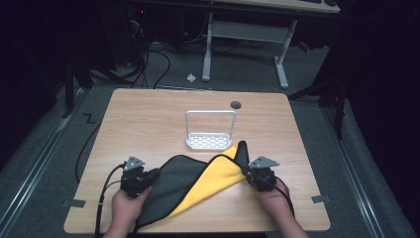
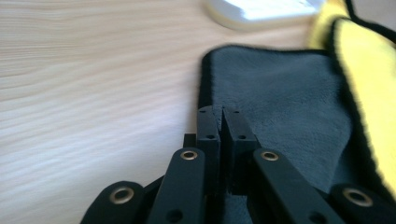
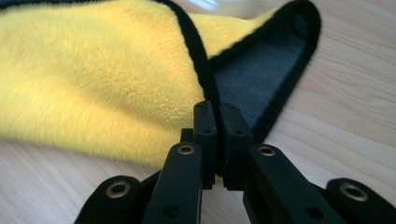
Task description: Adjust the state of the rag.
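Sitting just behind the cloth [image 1: 198, 181]: small white rack [image 1: 210, 130], touching its raised corner. Cloth sprawled diagonally across the near surface [image 1: 148, 114], left hand-held gripper [image 1: 147, 179] and right hand-held gripper [image 1: 249, 174] both pinching its edges.

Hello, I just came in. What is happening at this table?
A person holds a cloth, grey on one side and yellow on the other, with two tools. The left hand-held gripper is shut on its grey edge; the right hand-held gripper pinches the black-trimmed edge and lifts it, so the yellow side shows. A white rack stands behind on the wooden table.
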A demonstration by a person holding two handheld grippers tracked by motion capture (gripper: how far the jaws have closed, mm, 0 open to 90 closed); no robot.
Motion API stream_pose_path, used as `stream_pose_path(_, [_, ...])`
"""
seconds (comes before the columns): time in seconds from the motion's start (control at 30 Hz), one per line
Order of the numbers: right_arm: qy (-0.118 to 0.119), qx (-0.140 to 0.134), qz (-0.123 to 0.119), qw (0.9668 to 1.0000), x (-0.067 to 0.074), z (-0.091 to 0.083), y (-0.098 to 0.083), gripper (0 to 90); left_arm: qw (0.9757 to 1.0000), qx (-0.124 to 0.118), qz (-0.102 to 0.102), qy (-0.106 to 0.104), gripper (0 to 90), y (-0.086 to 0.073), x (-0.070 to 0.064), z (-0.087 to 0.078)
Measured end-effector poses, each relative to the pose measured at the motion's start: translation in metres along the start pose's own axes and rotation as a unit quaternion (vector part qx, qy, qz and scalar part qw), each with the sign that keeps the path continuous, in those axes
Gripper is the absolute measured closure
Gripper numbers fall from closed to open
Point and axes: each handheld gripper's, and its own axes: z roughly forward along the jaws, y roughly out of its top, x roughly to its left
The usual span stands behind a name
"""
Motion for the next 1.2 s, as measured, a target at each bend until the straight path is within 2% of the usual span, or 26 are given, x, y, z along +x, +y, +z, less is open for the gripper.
stream_pose_path(0.03, [-0.004, 0.0, -0.001, 1.0, -0.003, -0.001, -0.002, 87.0, 0.9999, -0.001, -0.003, 0.011, 86.5, 0.0, 0.005, -0.001])
stream_pose_path(0.07, [-0.027, 0.003, 0.004, 0.9996, -0.016, -0.007, -0.01, 87.0, 0.9998, -0.003, -0.008, 0.018, 87.5, 0.0, 0.009, -0.001])
stream_pose_path(0.1, [-0.027, 0.003, 0.004, 0.9996, -0.016, -0.007, -0.01, 87.0, 0.9998, -0.004, -0.013, 0.017, 87.5, 0.0, 0.013, -0.001])
stream_pose_path(0.13, [-0.036, 0.005, 0.017, 0.9992, -0.029, -0.011, -0.018, 86.4, 0.9997, 0.003, -0.012, 0.021, 87.2, 0.0, 0.014, 0.003])
stream_pose_path(0.17, [-0.037, 0.006, 0.023, 0.999, -0.032, -0.011, -0.02, 85.0, 0.9995, 0.008, -0.005, 0.029, 87.0, -0.001, 0.012, 0.006])
stream_pose_path(0.23, [-0.049, 0.01, 0.027, 0.9984, -0.035, -0.011, -0.022, 76.9, 0.9991, 0.007, 0.007, 0.041, 83.2, -0.001, 0.007, 0.009])
stream_pose_path(0.3, [-0.051, 0.007, 0.026, 0.9983, -0.034, -0.012, -0.022, 74.9, 0.9992, 0.001, 0.005, 0.039, 69.9, 0.0, 0.004, 0.008])
stream_pose_path(0.33, [-0.052, -0.004, 0.031, 0.9982, -0.032, -0.015, -0.019, 70.7, 0.9992, -0.001, 0.004, 0.039, 66.4, 0.001, 0.002, 0.005])
stream_pose_path(0.4, [-0.046, -0.018, 0.031, 0.9983, -0.029, -0.019, -0.016, 66.6, 0.9986, -0.014, 0.021, 0.048, 64.6, 0.001, -0.006, -0.003])
stream_pose_path(0.5, [-0.031, -0.038, 0.041, 0.998, -0.024, -0.024, -0.011, 62.2, 0.999, -0.01, 0.034, 0.027, 64.5, -0.001, -0.02, -0.01])
stream_pose_path(0.53, [-0.012, -0.052, 0.042, 0.9977, -0.017, -0.024, -0.003, 59.3, 0.9988, 0.006, 0.048, 0.006, 64.1, -0.007, -0.032, -0.013])
stream_pose_path(0.57, [-0.012, -0.052, 0.042, 0.9977, -0.017, -0.024, -0.003, 59.3, 0.9988, 0.006, 0.048, 0.006, 63.8, -0.007, -0.032, -0.013])
stream_pose_path(0.6, [-0.006, -0.053, 0.034, 0.998, -0.009, -0.019, 0.007, 57.8, 0.9981, 0.022, 0.058, -0.003, 63.5, -0.015, -0.042, -0.013])
stream_pose_path(0.63, [-0.006, -0.053, 0.034, 0.998, -0.009, -0.019, 0.007, 57.8, 0.9981, 0.022, 0.058, -0.003, 63.0, -0.015, -0.042, -0.013])
stream_pose_path(0.67, [-0.001, -0.049, 0.032, 0.9983, -0.006, -0.009, 0.017, 56.4, 0.9976, 0.031, 0.061, -0.009, 62.2, -0.02, -0.047, -0.013])
stream_pose_path(0.7, [0.0, -0.046, 0.03, 0.9985, -0.005, -0.005, 0.021, 56.5, 0.9965, 0.04, 0.073, -0.011, 61.6, -0.029, -0.054, -0.012])
stream_pose_path(0.77, [-0.004, -0.04, 0.022, 0.9989, -0.006, 0.002, 0.028, 55.7, 0.9964, 0.038, 0.076, -0.009, 61.1, -0.033, -0.055, -0.012])
stream_pose_path(0.8, [-0.001, -0.029, 0.04, 0.9988, -0.013, 0.017, 0.04, 52.2, 0.9969, 0.037, 0.069, -0.008, 60.8, -0.038, -0.056, -0.012])
stream_pose_path(0.87, [0.006, -0.021, 0.049, 0.9986, -0.016, 0.024, 0.044, 51.0, 0.9969, 0.043, 0.065, -0.014, 60.4, -0.04, -0.056, -0.01])
stream_pose_path(0.9, [0.007, -0.011, 0.054, 0.9984, -0.018, 0.032, 0.049, 50.7, 0.9961, 0.048, 0.074, -0.012, 59.6, -0.041, -0.058, -0.009])
stream_pose_path(0.93, [0.015, 0.014, 0.053, 0.9984, -0.018, 0.049, 0.054, 52.6, 0.9955, 0.049, 0.08, -0.01, 59.1, -0.042, -0.059, -0.009])
stream_pose_path(0.97, [0.017, 0.027, 0.047, 0.9984, -0.016, 0.053, 0.054, 60.5, 0.9954, 0.047, 0.083, -0.008, 59.2, -0.043, -0.06, -0.009])
stream_pose_path(1.0, [0.017, 0.027, 0.047, 0.9984, -0.016, 0.053, 0.054, 60.5, 0.9952, 0.047, 0.086, -0.007, 59.2, -0.043, -0.06, -0.01])
stream_pose_path(1.07, [0.012, 0.036, 0.026, 0.999, -0.009, 0.054, 0.053, 76.2, 0.9944, 0.048, 0.095, -0.006, 59.2, -0.044, -0.06, -0.009])
stream_pose_path(1.17, [0.017, 0.026, 0.021, 0.9993, -0.006, 0.041, 0.054, 84.9, 0.9939, 0.047, 0.1, -0.005, 59.4, -0.044, -0.06, -0.01])
stream_pose_path(1.2, [0.011, 0.013, 0.01, 0.9998, -0.003, 0.027, 0.052, 85.3, 0.9938, 0.047, 0.101, -0.005, 59.4, -0.044, -0.06, -0.01])
